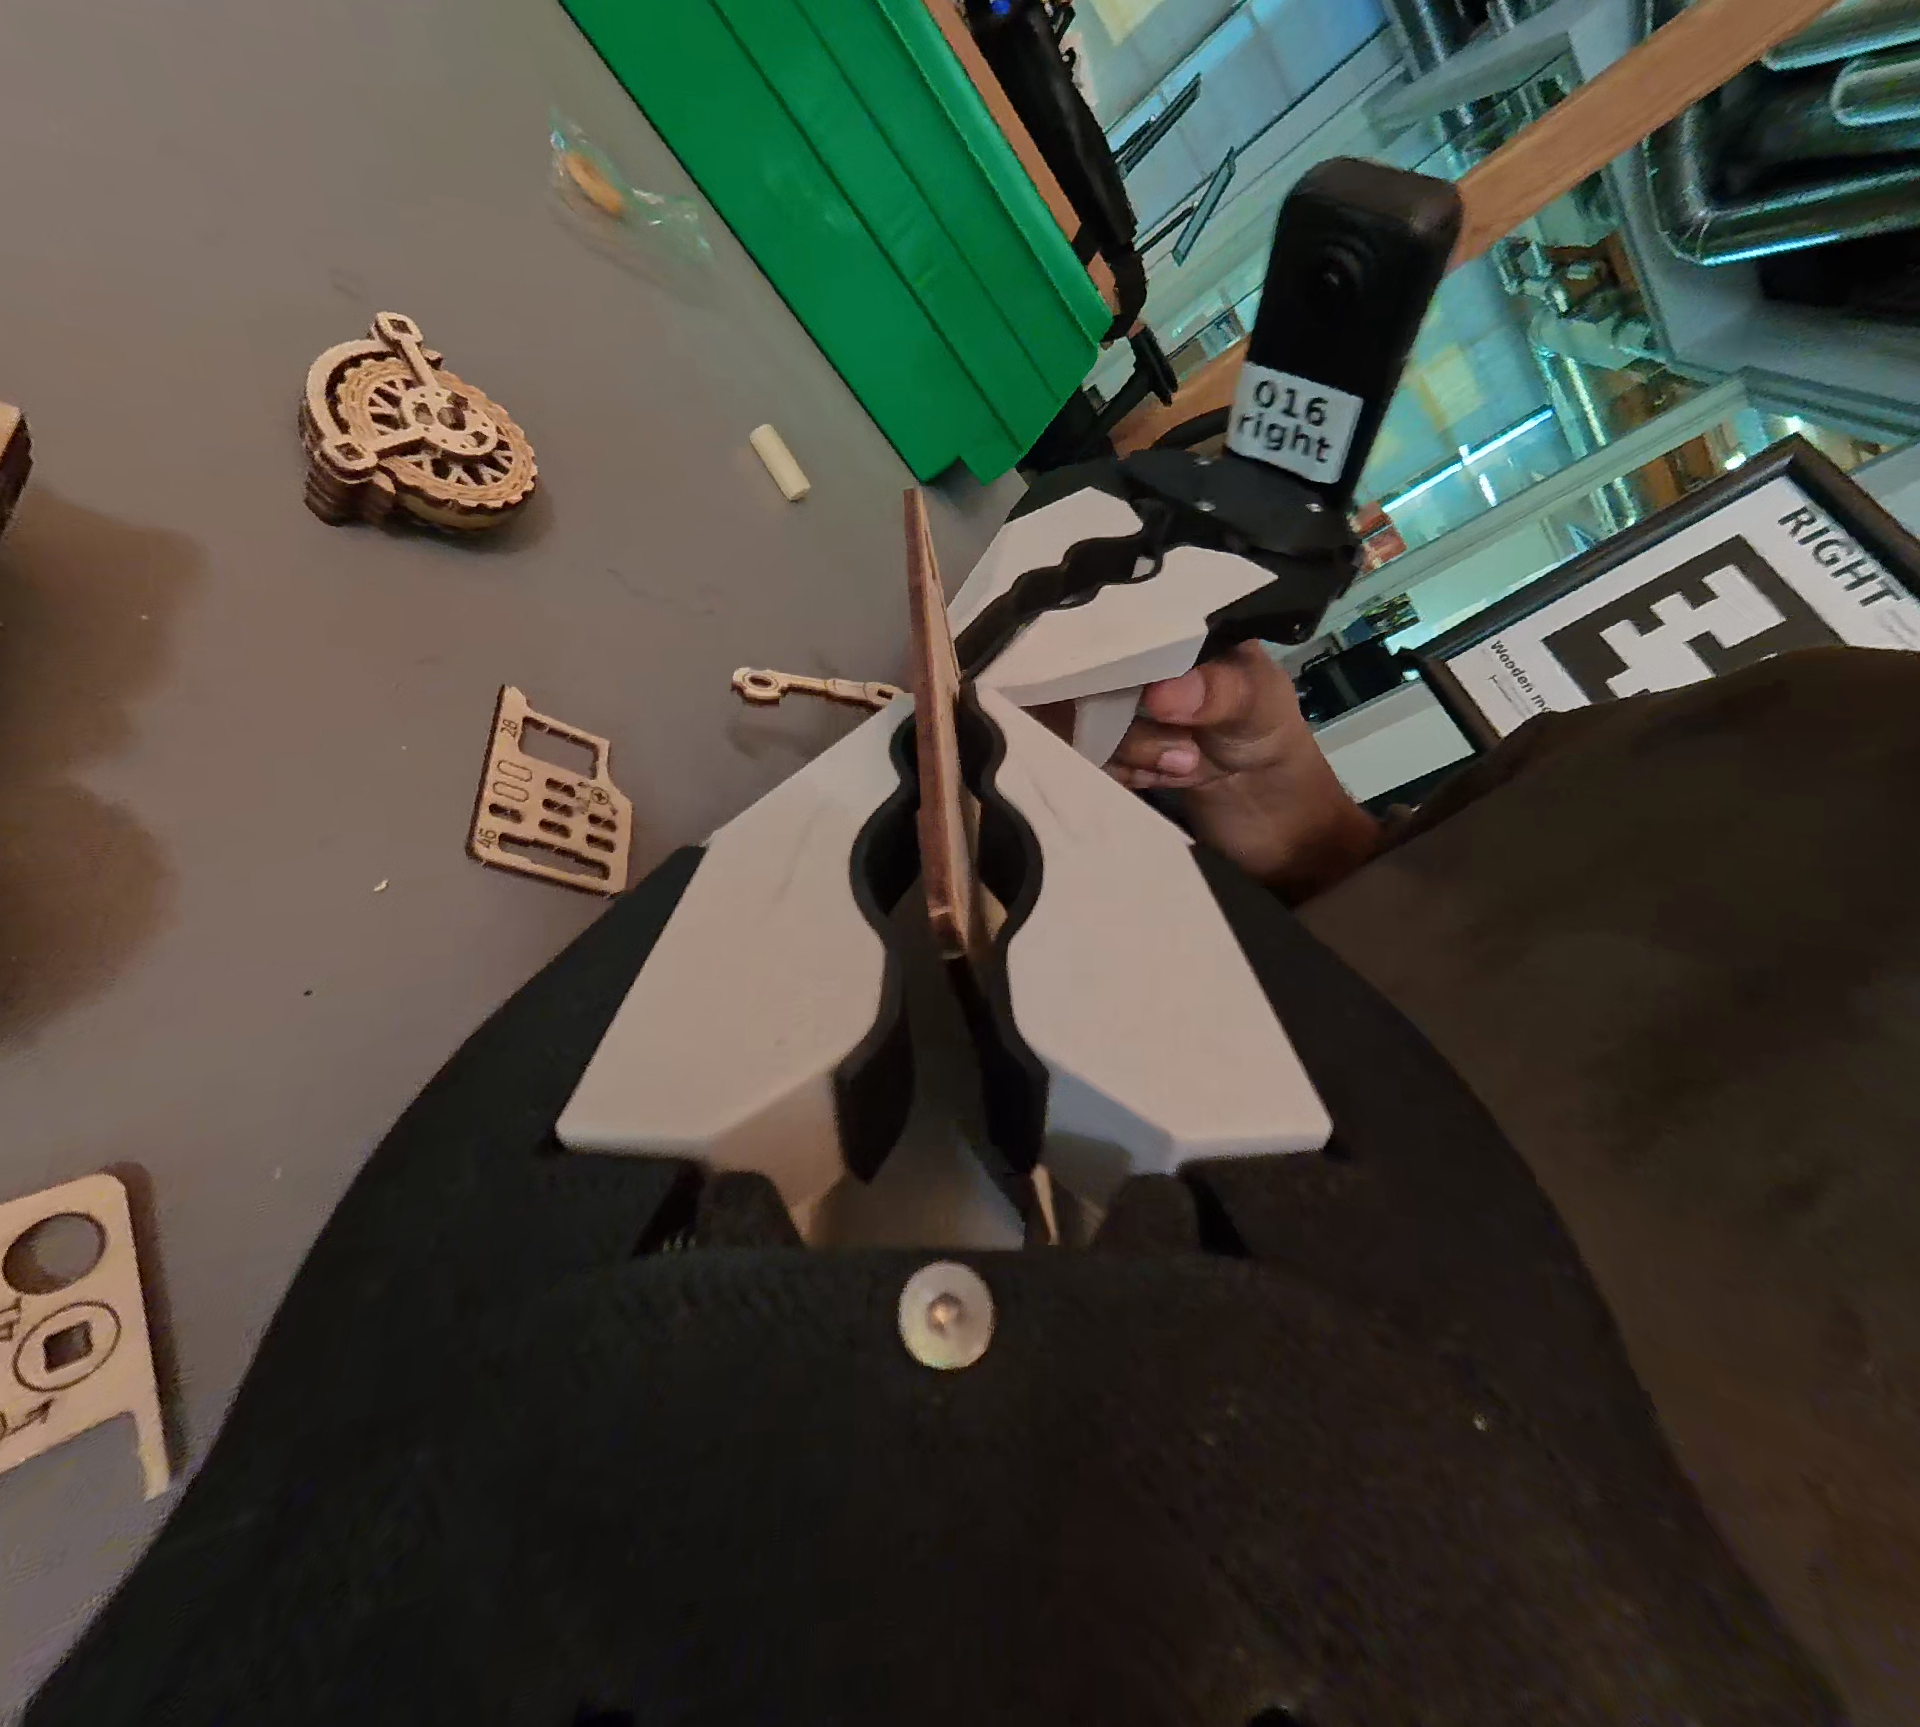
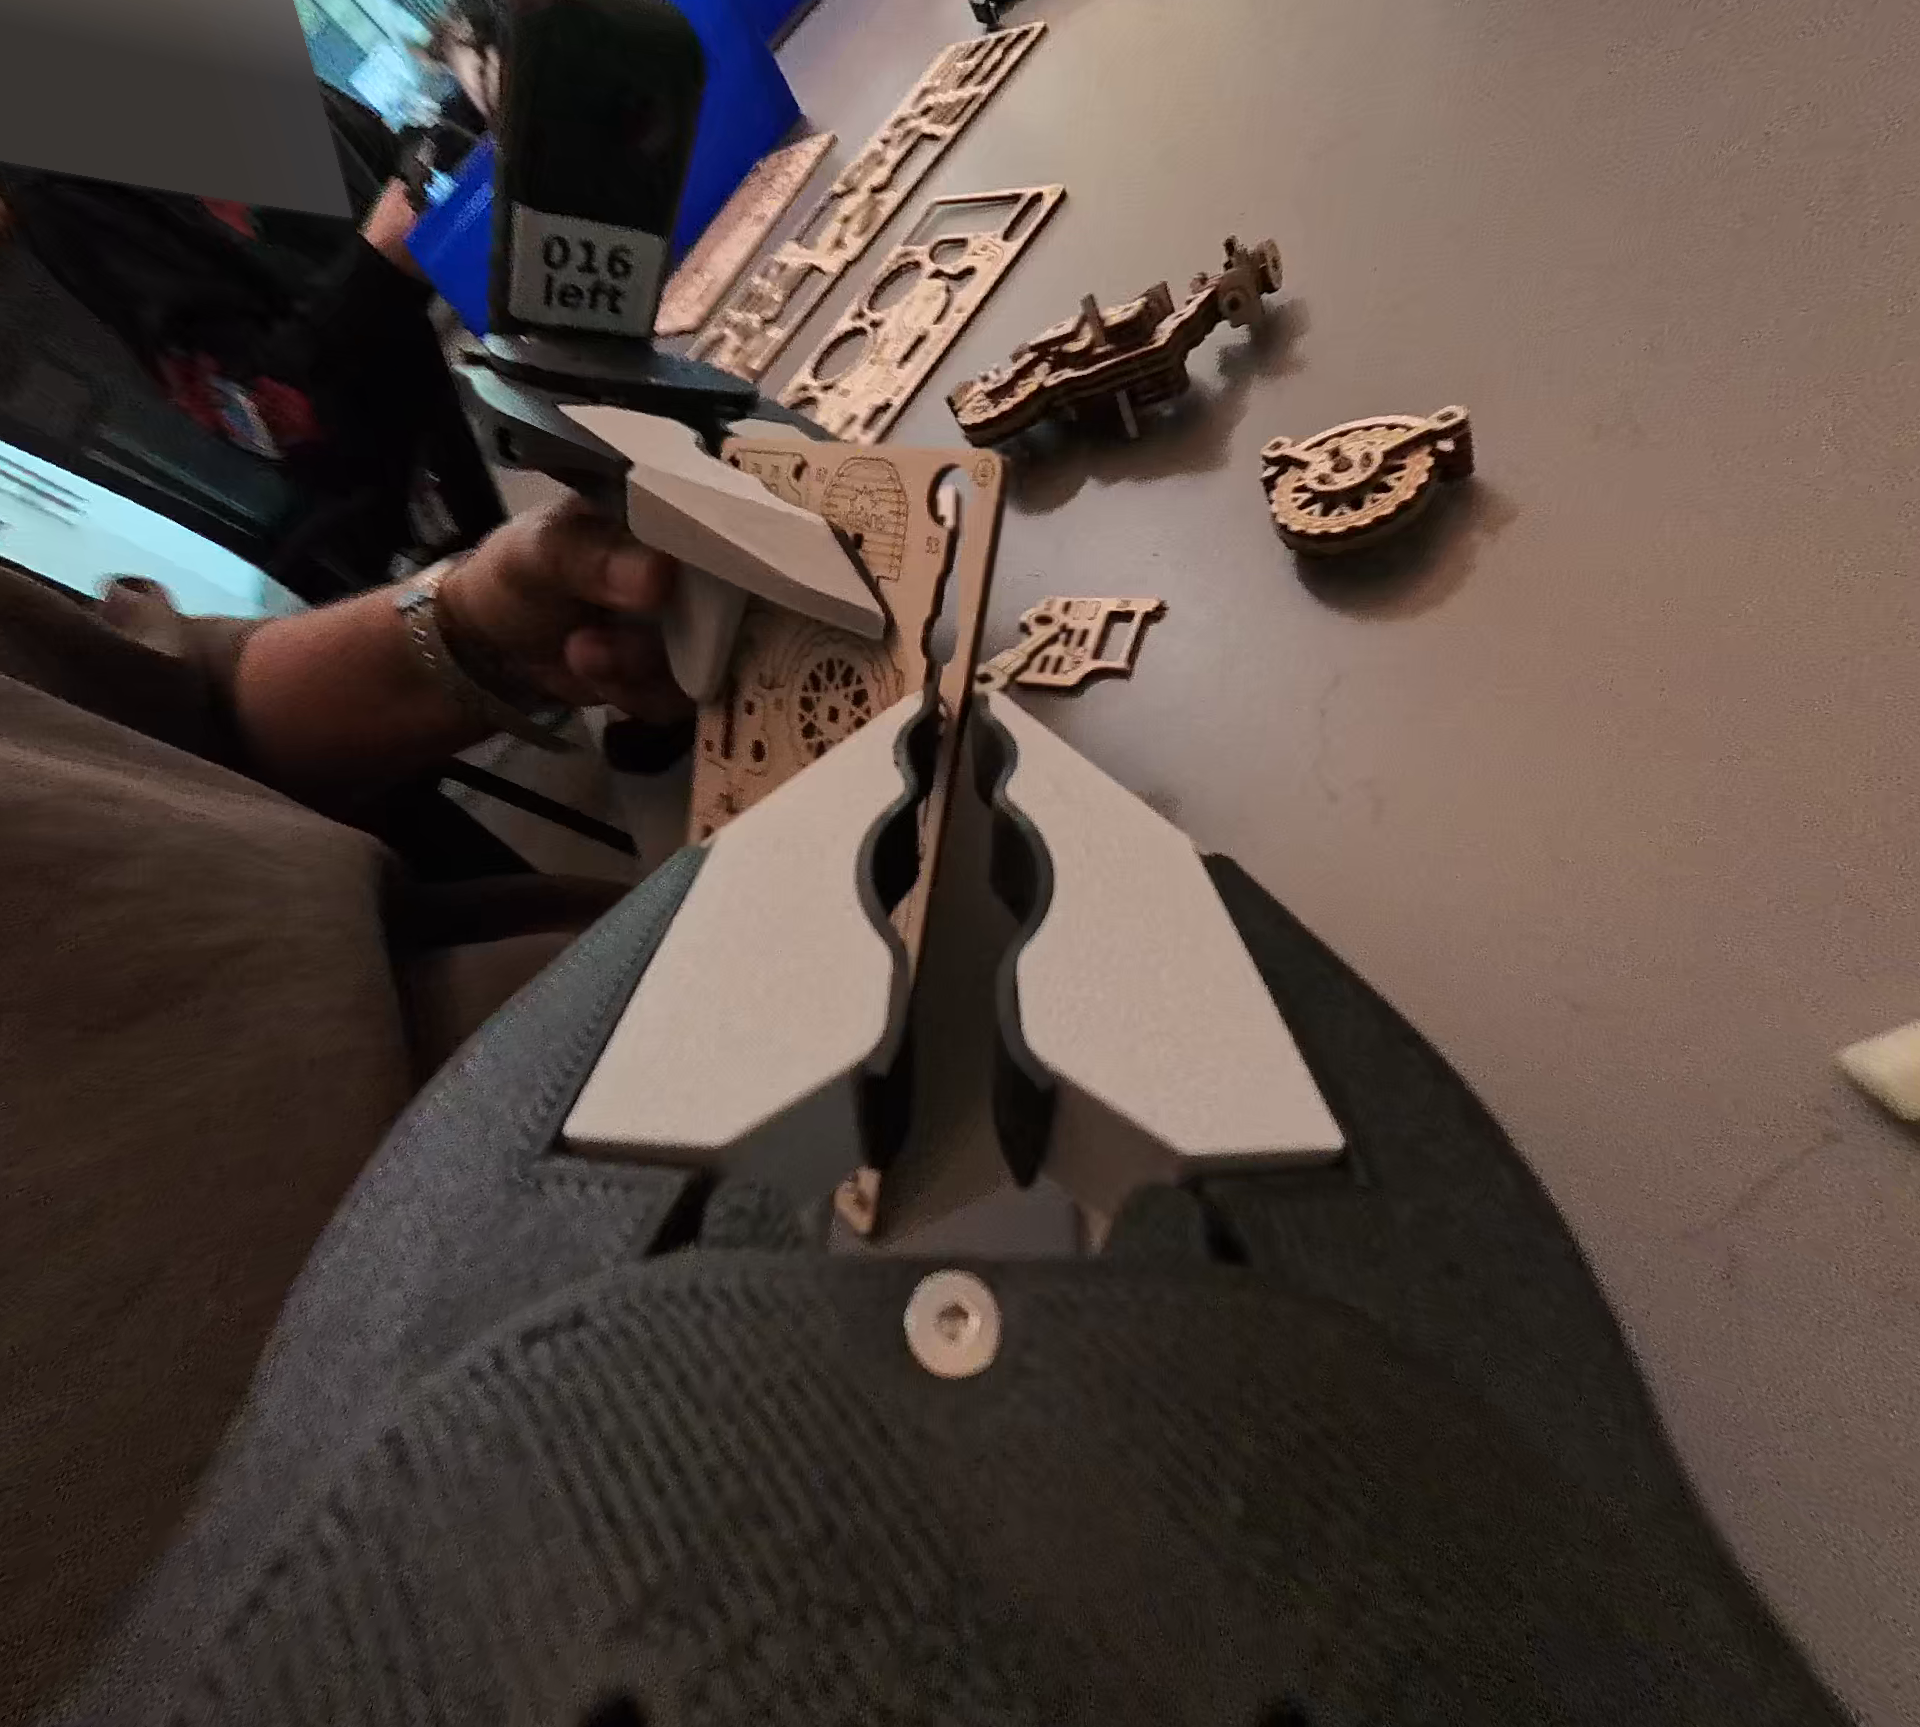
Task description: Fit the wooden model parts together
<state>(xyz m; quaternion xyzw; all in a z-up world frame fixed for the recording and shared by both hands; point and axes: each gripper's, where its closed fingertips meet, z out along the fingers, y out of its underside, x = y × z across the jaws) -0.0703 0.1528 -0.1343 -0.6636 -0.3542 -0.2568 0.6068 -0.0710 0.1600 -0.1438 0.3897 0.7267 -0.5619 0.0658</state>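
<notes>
1. A thin laser-cut plywood parts sheet is standing on edge above the desk, pinched from both ends.
2. The right hand-held gripper is clamping the sheet's near edge, its jaws narrowed onto the wood.
3. The left hand-held gripper is clamping the same sheet, jaws likewise closed on it; in the right wrist view it is gripping the sheet's far face.
4. A person's hand is squeezing the right tool's trigger.
5. A small cut-out panel and a key-shaped piece are lying on the desk just beside the sheet.
6. An assembled wheel model is sitting farther off, near a white peg.
7. Green cases are lying beyond.
</notes>
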